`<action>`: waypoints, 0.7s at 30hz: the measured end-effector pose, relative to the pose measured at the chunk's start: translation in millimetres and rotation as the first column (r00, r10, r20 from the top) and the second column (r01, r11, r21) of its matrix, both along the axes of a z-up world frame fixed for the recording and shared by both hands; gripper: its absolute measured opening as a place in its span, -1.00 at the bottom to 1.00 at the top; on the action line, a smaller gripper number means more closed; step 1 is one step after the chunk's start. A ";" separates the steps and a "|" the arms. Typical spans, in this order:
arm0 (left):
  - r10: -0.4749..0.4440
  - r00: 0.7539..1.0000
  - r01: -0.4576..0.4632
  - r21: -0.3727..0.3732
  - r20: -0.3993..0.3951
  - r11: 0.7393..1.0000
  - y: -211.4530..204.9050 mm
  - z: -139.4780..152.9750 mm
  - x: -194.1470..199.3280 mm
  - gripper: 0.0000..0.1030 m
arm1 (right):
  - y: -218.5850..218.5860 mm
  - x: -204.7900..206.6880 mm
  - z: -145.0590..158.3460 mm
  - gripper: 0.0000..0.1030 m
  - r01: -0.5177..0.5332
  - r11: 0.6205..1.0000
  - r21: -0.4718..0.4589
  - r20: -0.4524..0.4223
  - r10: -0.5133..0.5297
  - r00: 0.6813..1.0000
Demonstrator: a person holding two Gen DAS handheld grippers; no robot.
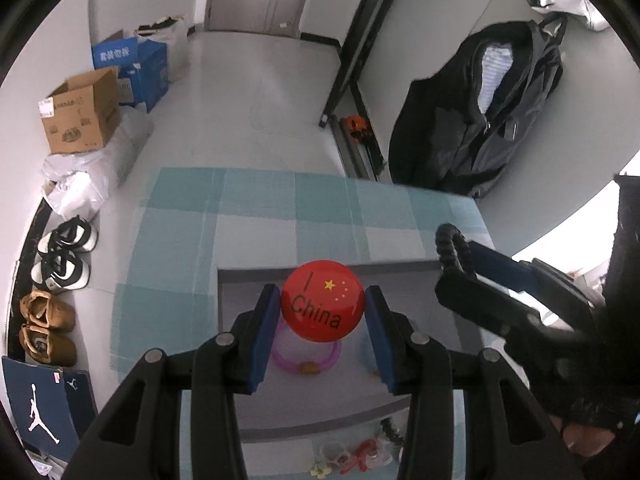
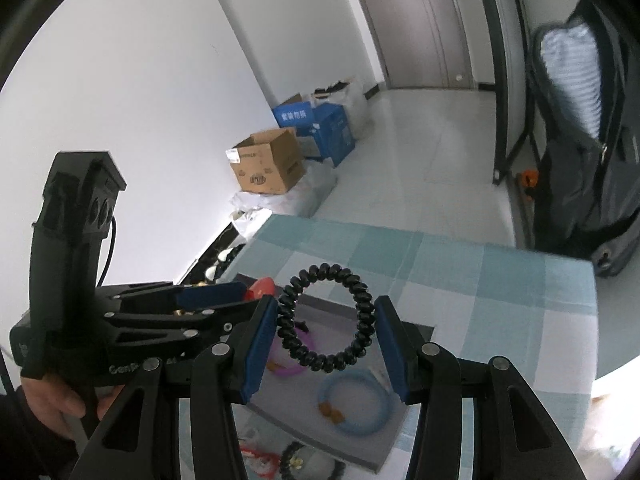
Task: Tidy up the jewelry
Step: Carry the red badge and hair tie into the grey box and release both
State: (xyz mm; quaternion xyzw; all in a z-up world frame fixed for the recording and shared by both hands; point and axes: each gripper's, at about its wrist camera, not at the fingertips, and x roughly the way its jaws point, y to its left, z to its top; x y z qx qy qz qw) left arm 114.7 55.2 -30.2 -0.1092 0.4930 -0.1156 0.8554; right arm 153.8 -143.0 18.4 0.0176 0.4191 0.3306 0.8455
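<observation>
My left gripper (image 1: pixel 322 309) is shut on a round red badge (image 1: pixel 322 300) printed with "I China" and stars, held above the grey tray (image 1: pixel 248 304). A purple bracelet (image 1: pixel 306 356) lies in the tray under it. My right gripper (image 2: pixel 326 328) is shut on a black spiral hair tie (image 2: pixel 326 316), held above the tray (image 2: pixel 416 332). A blue bracelet (image 2: pixel 352 406) and the purple bracelet (image 2: pixel 286 364) lie in the tray below. The right gripper with the hair tie also shows in the left wrist view (image 1: pixel 454 248). The left gripper also shows in the right wrist view (image 2: pixel 240 298).
Loose hair clips and small ornaments (image 1: pixel 352 454) lie in front of the tray on the blue-checked cloth (image 1: pixel 256 216). On the floor stand cardboard boxes (image 1: pixel 80 114), shoes (image 1: pixel 64 256) and a black backpack (image 1: pixel 480 108).
</observation>
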 end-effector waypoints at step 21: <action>-0.026 0.998 0.017 -0.158 -0.056 0.987 6.0 -11.7 13.5 -0.27 | 9.3 8.2 -24.0 -0.01 -0.049 0.997 -0.055 -0.077 0.044 0.996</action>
